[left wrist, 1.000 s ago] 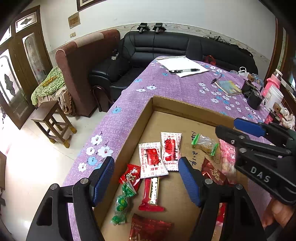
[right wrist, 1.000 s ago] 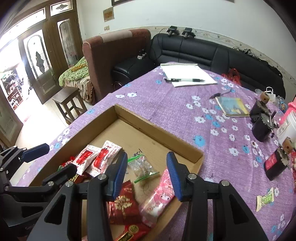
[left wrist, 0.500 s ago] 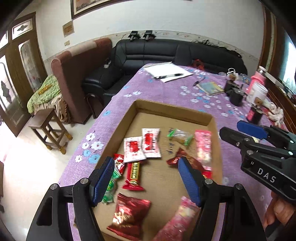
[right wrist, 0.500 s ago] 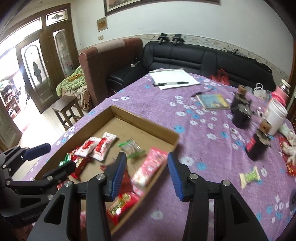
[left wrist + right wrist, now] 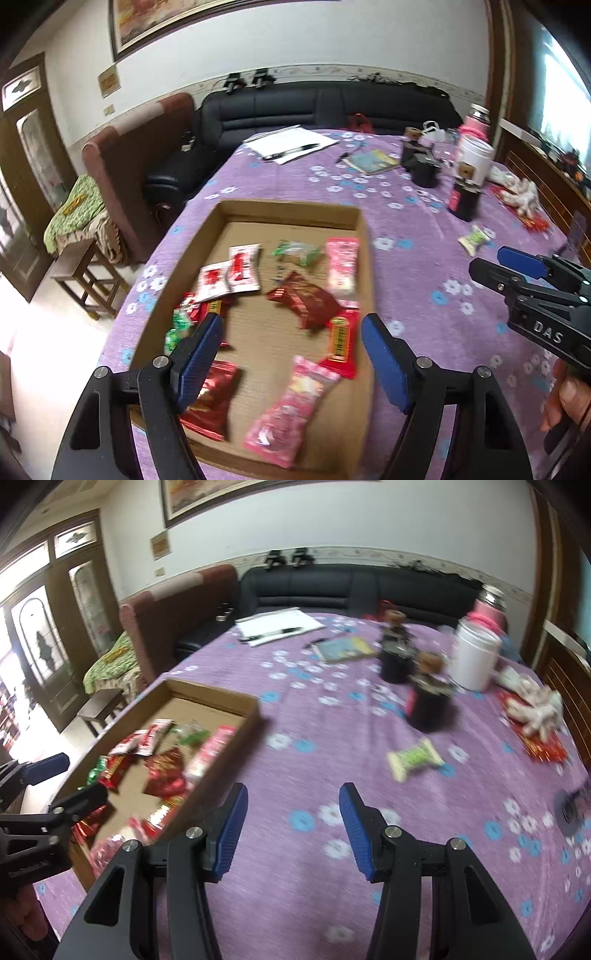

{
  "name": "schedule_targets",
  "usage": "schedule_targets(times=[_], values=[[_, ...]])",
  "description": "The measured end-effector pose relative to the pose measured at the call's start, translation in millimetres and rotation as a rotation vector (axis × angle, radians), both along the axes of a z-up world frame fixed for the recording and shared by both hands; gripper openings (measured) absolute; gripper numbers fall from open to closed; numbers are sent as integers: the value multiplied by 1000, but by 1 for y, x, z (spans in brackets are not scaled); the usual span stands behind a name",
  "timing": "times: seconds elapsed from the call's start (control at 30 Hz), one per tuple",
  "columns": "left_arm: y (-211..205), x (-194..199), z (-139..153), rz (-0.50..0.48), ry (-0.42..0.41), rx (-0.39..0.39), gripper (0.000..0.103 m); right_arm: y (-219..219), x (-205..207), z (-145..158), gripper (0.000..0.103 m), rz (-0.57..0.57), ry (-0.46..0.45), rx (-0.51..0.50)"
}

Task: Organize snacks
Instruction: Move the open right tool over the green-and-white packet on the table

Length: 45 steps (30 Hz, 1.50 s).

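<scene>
Loosely scattered, the wrapped snacks lie flat inside the shallow brown cardboard tray (image 5: 362, 236), which sits on the purple flower-printed tabletop (image 5: 417, 295) with its long axis running away from the left wrist camera. Within it, a pink printed packet (image 5: 342, 266) lies along the right wall, its long axis following the tray's length. A second pink packet (image 5: 291, 406) near the front points diagonally toward the far right corner. A dark red foil pouch (image 5: 304, 299) lies slantwise near the middle, and two white-and-red sachets (image 5: 229, 273) lie side by side at the left, their long axes running roughly up the tray. One snack is outside: a green-and-white twist-wrapped candy (image 5: 415, 757) lies alone on the cloth, well apart from the tray, its long axis running left to right with a slight upward tilt to the right.

Above the tray's near end, the left gripper (image 5: 291, 354) has its jaws opening, with nothing pressed between the blue pads. Over bare cloth between tray and candy, the right gripper (image 5: 293, 819) likewise has its jaws opening and holds nothing.
</scene>
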<state>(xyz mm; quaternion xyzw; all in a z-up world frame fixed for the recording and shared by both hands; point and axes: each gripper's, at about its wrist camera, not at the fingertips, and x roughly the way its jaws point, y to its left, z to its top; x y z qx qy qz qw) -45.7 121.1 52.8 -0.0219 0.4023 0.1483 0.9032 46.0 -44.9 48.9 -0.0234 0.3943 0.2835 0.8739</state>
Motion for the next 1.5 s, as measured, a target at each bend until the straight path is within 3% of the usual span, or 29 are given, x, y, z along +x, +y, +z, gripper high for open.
schedule_targets(times=[0.23,0.37,0.6,0.77,0.9,1.5], values=[[-48,4,3,-86,-10,12,81,-46,6,-16,50,-85,23,-14],[-71,8,-2,-128,-2,8,81,-68,10,-23,62,-128,24,-23],[-99,16,-16,-175,19,-13,81,-92,21,-37,62,-182,37,-34],[-110,19,-28,-198,44,-44,81,-90,40,-47,62,-189,58,-24],[-115,24,-37,-209,59,-82,81,-79,59,-54,72,-190,66,-22],[-104,44,-61,-187,110,-135,81,-26,126,-87,73,-213,76,-132]])
